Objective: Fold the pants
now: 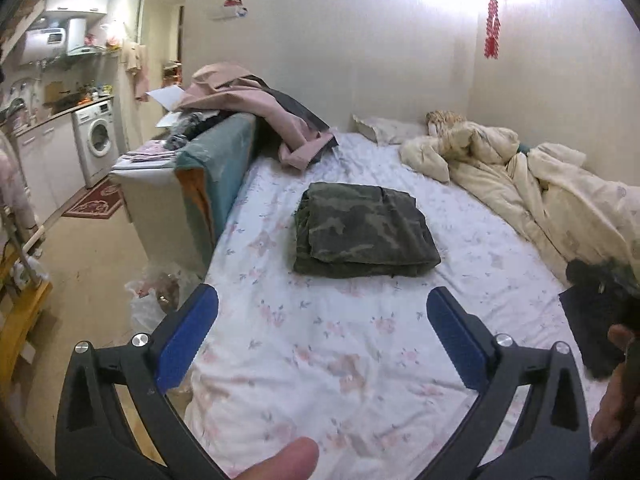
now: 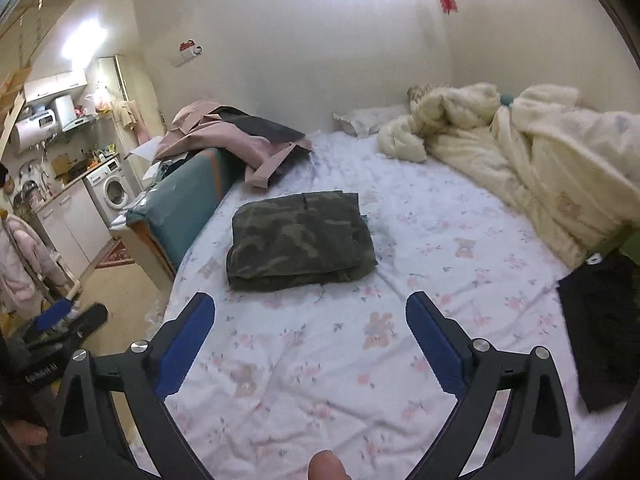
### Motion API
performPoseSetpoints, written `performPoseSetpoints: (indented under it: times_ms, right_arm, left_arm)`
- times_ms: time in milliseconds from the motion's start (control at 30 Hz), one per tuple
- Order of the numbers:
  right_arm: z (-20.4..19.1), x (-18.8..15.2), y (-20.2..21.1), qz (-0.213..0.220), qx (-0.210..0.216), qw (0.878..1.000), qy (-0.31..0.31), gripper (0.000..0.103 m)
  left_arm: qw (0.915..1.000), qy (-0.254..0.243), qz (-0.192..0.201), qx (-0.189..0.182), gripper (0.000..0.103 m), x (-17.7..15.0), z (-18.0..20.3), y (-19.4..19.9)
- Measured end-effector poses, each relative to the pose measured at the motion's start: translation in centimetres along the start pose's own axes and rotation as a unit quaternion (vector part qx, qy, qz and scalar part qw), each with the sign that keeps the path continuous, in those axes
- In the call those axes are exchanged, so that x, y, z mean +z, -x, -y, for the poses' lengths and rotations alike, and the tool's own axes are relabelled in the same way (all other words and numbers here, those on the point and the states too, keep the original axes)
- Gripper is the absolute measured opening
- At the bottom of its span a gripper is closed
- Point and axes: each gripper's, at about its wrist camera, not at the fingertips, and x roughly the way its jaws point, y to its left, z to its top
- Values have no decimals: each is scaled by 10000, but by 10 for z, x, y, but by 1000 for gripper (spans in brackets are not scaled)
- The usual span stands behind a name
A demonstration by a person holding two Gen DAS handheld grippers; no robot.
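Note:
The camouflage pants (image 1: 362, 234) lie folded into a compact rectangle on the flowered bed sheet (image 1: 328, 360); they show too in the right wrist view, pants (image 2: 298, 240) on the sheet (image 2: 320, 380). My left gripper (image 1: 322, 304) hangs above the sheet, nearer than the pants, jaws wide and nothing between its blue pads (image 1: 184, 348). My right gripper (image 2: 310, 312) is likewise back from the pants, wide open and empty. The left gripper's tip (image 2: 60, 318) appears at the left edge of the right wrist view.
A cream duvet (image 1: 540, 192) is heaped along the bed's right side, with a pillow (image 1: 384, 130) at the head. Pink and dark clothes (image 1: 264, 108) drape over a teal sofa back (image 1: 224, 168). A black garment (image 2: 600, 328) lies at the right. Kitchen units and a washing machine (image 1: 96, 140) stand left.

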Motion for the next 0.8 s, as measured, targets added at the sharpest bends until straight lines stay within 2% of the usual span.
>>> performPoseSetpoints:
  times_ms: [167, 267, 367, 500, 567, 800]
  right_arm:
    - [-8, -37, 29, 274, -265, 9989, 260, 103]
    - [-12, -56, 31, 184, -505, 9976, 448, 103]
    - [-15, -61, 33, 171, -465, 9977, 459, 103]
    - [-16, -65, 35, 317, -643, 9958, 569, 103]
    - [-14, -64, 32, 257, -547, 9972, 437, 103]
    - [-15, -63, 22, 206, -564, 9975, 361, 103]
  left_arm:
    - [9999, -74, 126, 68, 103, -30, 1, 32]
    - [9997, -158, 88, 142, 103, -42, 6, 37]
    - [9993, -275, 218, 122, 103, -47, 13, 42]
    - [10000, -31, 45, 21, 103, -50, 10, 32]
    - [10000, -61, 3, 39, 103, -51, 12, 28]
    - [9993, -272, 215, 121, 103, -52, 19, 30]
